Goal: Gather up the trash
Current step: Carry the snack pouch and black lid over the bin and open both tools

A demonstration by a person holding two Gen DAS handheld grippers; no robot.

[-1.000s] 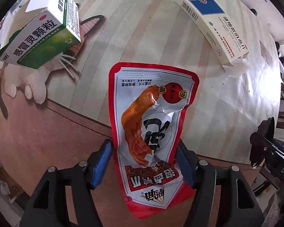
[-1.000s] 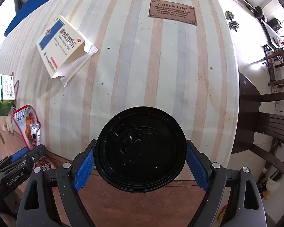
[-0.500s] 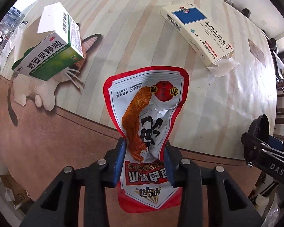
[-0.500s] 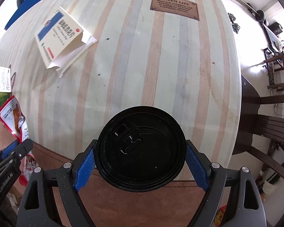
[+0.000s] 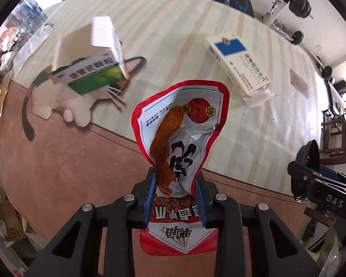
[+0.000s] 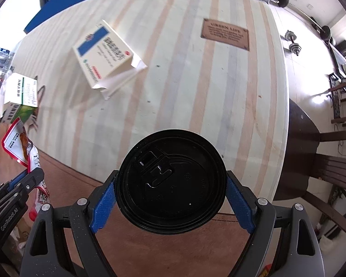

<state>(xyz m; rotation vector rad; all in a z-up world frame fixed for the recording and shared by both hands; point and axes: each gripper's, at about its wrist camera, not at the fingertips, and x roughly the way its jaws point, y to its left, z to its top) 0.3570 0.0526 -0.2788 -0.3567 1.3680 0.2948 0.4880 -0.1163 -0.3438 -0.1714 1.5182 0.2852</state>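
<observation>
- While the left gripper [image 5: 175, 198] is clamped on a red-and-white snack pouch [image 5: 181, 138], the pouch stands crumpled between its blue pads [image 5: 150, 198] at lower centre of the left wrist view.
- The right gripper [image 6: 170, 198] grips a black cup lid [image 6: 171, 181] at both edges, low in the centre of the right wrist view.
- A green-and-white medicine box [image 5: 96, 69] sits at upper left of the left view, on the cat picture [image 5: 57, 99].
- A blue-and-white medicine box [image 5: 237, 64], end flap open, lies at upper right on the striped table cover [image 5: 173, 46].
- A brown plaque [image 6: 226, 34] is at the right view's upper right.
</observation>
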